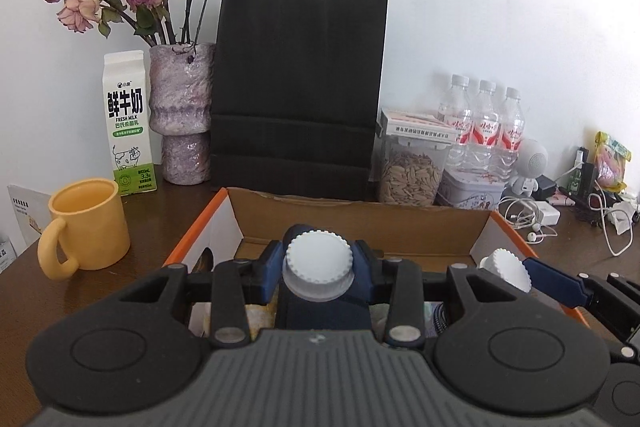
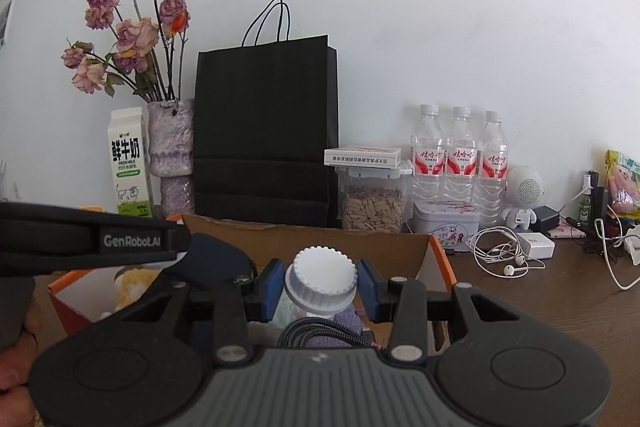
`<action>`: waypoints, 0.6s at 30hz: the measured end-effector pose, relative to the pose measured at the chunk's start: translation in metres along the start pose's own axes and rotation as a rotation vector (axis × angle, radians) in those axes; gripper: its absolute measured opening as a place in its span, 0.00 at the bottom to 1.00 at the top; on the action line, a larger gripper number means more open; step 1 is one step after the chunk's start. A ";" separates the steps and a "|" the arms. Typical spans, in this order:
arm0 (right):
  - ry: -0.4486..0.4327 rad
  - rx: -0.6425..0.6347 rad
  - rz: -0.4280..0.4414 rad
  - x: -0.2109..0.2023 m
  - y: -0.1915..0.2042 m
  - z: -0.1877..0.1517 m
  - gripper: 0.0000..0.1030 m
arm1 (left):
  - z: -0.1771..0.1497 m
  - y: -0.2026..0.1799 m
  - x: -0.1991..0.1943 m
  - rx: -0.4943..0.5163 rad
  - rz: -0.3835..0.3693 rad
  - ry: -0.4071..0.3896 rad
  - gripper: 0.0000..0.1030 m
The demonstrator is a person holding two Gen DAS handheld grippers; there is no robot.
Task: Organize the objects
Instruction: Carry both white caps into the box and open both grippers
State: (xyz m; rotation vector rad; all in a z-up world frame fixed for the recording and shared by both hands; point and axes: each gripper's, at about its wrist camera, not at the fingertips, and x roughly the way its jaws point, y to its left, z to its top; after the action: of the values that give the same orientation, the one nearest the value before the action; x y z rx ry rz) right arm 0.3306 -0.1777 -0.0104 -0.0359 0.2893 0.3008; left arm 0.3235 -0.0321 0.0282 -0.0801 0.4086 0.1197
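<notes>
Two claws, each clamped on a white-capped bottle: left claw (image 1: 318,273), right claw (image 2: 320,285). Keep both level above the cardboard box (image 1: 360,217); lower slowly, avoiding its contents.

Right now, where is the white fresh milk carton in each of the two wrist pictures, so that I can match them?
Left wrist view: the milk carton stands at the left, beside the vase, behind the yellow mug.
Right wrist view: the milk carton stands at the left, beside the vase, above the left tool's black arm.
Shared landmark: the black paper bag right of the vase.
</notes>
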 end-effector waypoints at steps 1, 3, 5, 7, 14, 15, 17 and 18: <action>0.005 -0.004 0.001 0.000 0.001 -0.001 0.38 | -0.001 0.000 0.000 0.006 0.003 0.001 0.38; 0.012 -0.014 -0.004 0.001 0.002 -0.003 0.38 | -0.003 -0.002 0.000 0.018 0.007 0.001 0.38; 0.021 -0.014 -0.009 0.001 0.002 -0.004 0.38 | -0.004 -0.002 0.000 0.024 0.010 -0.003 0.38; 0.043 -0.011 -0.014 0.002 0.002 -0.004 0.38 | -0.004 -0.001 -0.001 0.023 0.015 -0.005 0.41; 0.014 0.015 -0.023 -0.008 -0.001 -0.004 1.00 | -0.006 0.005 -0.010 0.008 0.049 -0.046 1.00; 0.017 0.019 -0.024 -0.008 -0.002 -0.004 1.00 | -0.006 0.006 -0.011 0.007 0.051 -0.048 1.00; 0.019 0.021 -0.022 -0.009 -0.002 -0.004 1.00 | -0.006 0.008 -0.011 0.001 0.053 -0.046 1.00; 0.018 0.019 -0.021 -0.009 -0.002 -0.003 1.00 | -0.007 0.009 -0.012 0.001 0.052 -0.047 1.00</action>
State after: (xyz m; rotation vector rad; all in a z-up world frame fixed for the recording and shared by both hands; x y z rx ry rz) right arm 0.3218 -0.1821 -0.0111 -0.0230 0.3096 0.2768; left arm 0.3089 -0.0254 0.0264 -0.0650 0.3637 0.1727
